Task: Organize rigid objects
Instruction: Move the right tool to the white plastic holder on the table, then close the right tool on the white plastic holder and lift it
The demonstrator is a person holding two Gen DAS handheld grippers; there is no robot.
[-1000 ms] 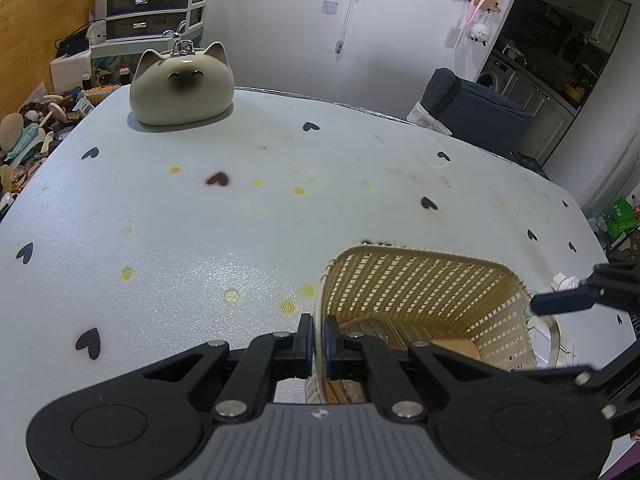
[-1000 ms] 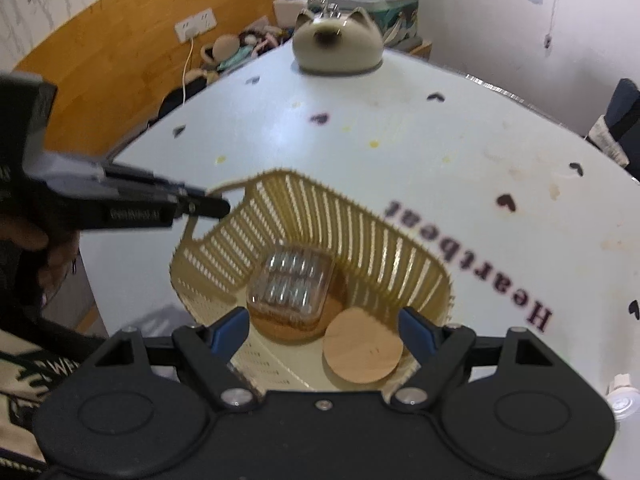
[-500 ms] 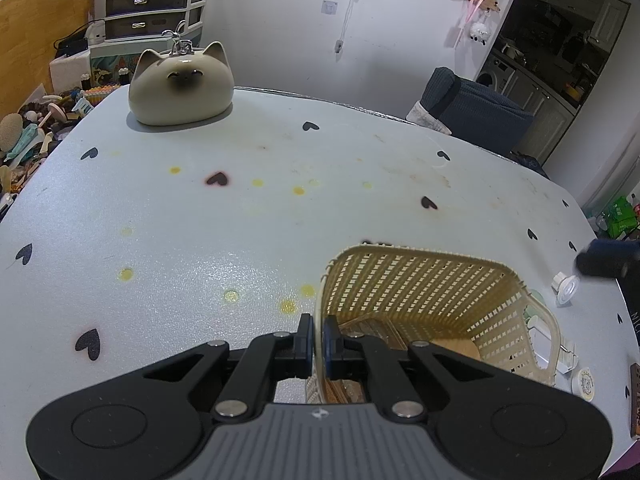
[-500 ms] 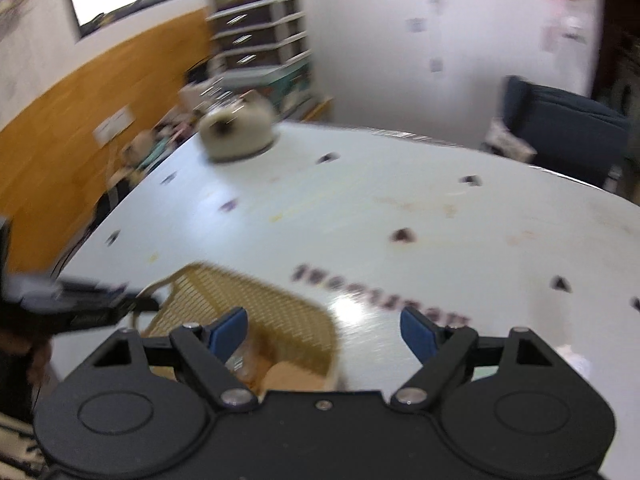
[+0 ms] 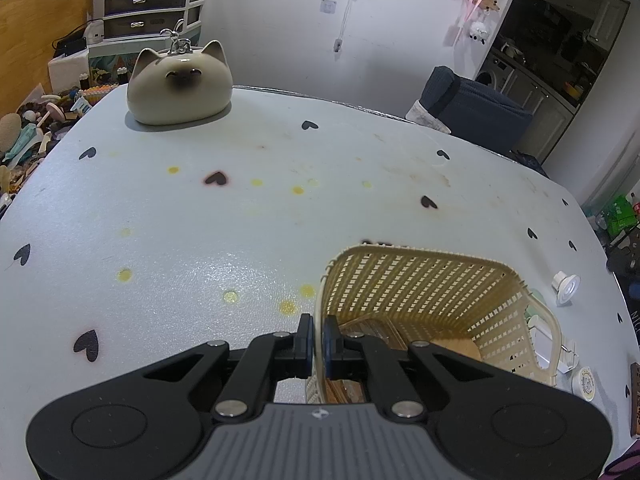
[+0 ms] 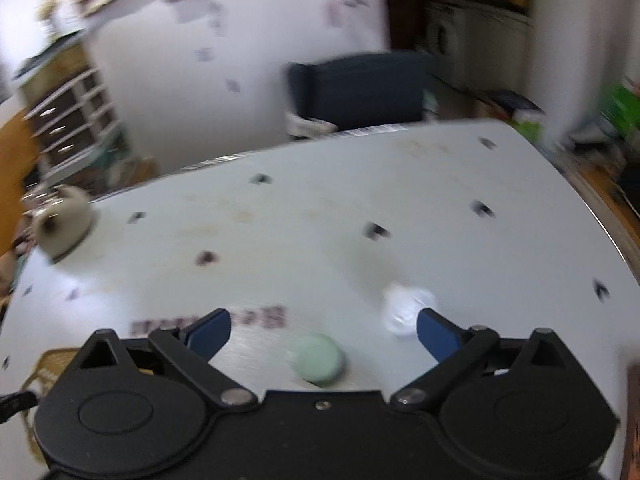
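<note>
A cream woven basket (image 5: 432,296) stands tilted on the white table, and my left gripper (image 5: 318,338) is shut on its near rim. Wooden discs lie inside it. In the blurred right wrist view my right gripper (image 6: 324,326) hangs over the table with its jaws opening wide and nothing pressed between them. A mint green round piece (image 6: 318,360) lies on the table between its blue fingers (image 6: 210,326). A small white cap-like part (image 6: 406,308) sits just beyond the right finger; the left wrist view shows this white cap-like part (image 5: 566,286) to the right of the basket.
A ceramic cat figure (image 5: 180,82) sits at the table's far left corner. Small white items (image 5: 582,378) and a brown block (image 5: 634,400) lie right of the basket. A dark chair (image 5: 468,106) stands behind the table (image 5: 240,208). Clutter fills the floor at left.
My right gripper swung away from above the basket to the right and rolled, now over the green piece and white cap, jaws wider. The left gripper and basket stayed still.
</note>
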